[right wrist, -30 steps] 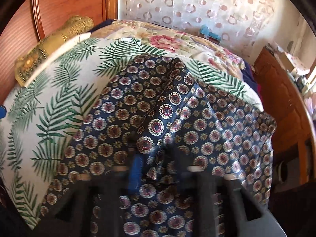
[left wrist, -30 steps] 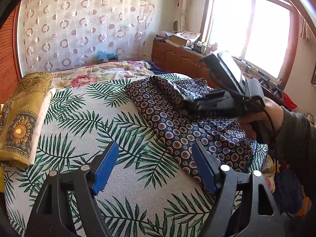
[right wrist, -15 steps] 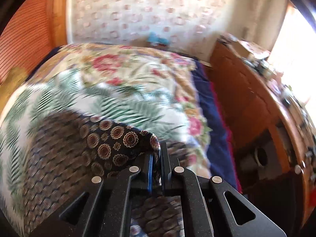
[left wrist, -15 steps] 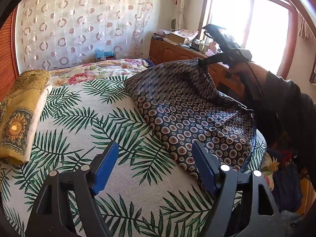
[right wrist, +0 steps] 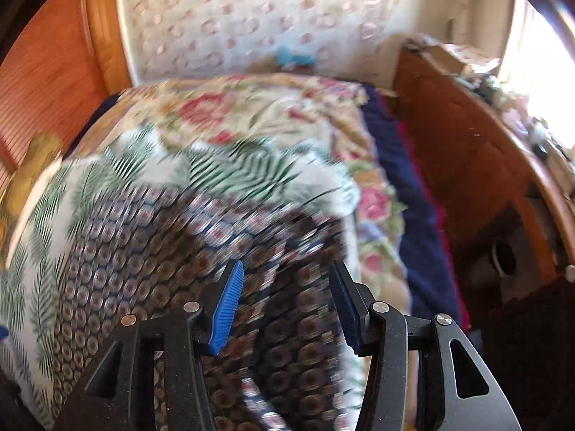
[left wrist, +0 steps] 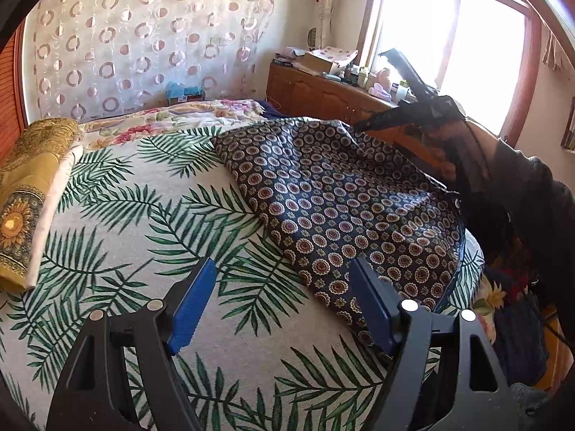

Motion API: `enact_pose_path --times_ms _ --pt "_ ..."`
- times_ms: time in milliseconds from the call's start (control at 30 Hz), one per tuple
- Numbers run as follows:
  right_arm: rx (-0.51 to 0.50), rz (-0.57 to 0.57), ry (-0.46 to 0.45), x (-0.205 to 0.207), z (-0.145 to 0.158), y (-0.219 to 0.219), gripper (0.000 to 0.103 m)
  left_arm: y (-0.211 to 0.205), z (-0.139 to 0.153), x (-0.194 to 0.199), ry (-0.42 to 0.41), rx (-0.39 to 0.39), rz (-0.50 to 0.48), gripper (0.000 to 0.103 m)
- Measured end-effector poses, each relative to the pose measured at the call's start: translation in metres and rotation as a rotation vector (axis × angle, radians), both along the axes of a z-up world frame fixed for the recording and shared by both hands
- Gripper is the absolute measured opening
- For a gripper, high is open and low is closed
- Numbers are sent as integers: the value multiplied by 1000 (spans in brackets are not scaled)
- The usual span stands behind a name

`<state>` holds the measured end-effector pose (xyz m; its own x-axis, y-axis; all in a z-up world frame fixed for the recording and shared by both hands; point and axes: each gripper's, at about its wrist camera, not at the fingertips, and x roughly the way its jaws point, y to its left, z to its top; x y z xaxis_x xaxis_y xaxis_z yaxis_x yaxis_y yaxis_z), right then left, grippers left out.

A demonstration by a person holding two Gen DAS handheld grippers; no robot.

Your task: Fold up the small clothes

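Nearest, the left gripper (left wrist: 282,300) is hovering over the palm-leaf bedspread (left wrist: 118,230) with its jaws standing wide apart and holding nothing; its right finger (left wrist: 370,300) is overlapping the near corner of the navy patterned garment (left wrist: 334,197). The garment is lying spread across the right half of the bed, reaching toward the far edge. Only the left wrist view is showing the person's hand (left wrist: 449,165) carrying the right gripper at the garment's far right corner, and the folded yellow cloth (left wrist: 25,194) at the left. In the blurred right wrist view, the right gripper (right wrist: 285,301) is hanging above the garment (right wrist: 172,258), its jaws having just been opening, with the cloth below and no longer pinched. Farther off, a floral blanket (right wrist: 251,115) and a wooden cabinet (right wrist: 467,165) are showing.
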<state>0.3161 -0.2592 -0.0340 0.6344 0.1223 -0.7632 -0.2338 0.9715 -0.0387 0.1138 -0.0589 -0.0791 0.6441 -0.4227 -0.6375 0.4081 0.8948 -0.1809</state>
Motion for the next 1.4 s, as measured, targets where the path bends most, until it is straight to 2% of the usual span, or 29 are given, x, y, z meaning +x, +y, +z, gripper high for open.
enact_pose_path --times_ms 133,167,200,233,267,367,467,600,733,867,900,1033,1100,1167,1300,1400 --pt "-48 13 58 6 -21 17 51 -2 -6 1 16 9 -2 77" --pt "-56 14 69 8 -26 19 40 -2 -7 1 18 10 -2 77" --pt "-52 19 76 9 -29 19 20 -2 -8 0 18 10 -2 77" --pt "-47 21 72 15 -31 16 9 -2 -8 0 18 10 -1 77" --pt "-47 14 41 16 -28 20 4 -1 -8 0 19 8 0 77" --pt "-22 -49 -75 15 -5 5 2 -1 -9 1 22 3 3 77" --pt "-35 -170 -140 13 6 -12 3 -3 -10 1 23 4 -1 77" --pt "-53 -229 -73 22 -5 -23 3 -5 -9 1 22 8 -6 77" --pt "-18 -200 -52 30 -5 -21 10 -4 -10 2 24 3 -1 77" --pt "-2 -162 -72 22 -2 -21 36 -6 -13 2 31 8 0 77" --pt "8 -146 -77 23 -2 -23 37 -7 -14 2 33 10 0 77" --pt "19 -66 -117 -22 3 -28 41 -10 -16 -1 34 12 -15 77" --pt "-7 -26 -136 -51 -5 -28 51 -13 -17 -1 37 13 -21 77" --pt "-36 -6 -149 -82 -11 -37 55 -15 -18 -1 40 14 -25 77" --pt "-63 -17 -154 -134 -27 -62 56 -25 -19 -4 44 23 -52 77" --pt "-21 -39 -118 -155 -35 -82 56 -33 -20 -7 41 42 -66 77"
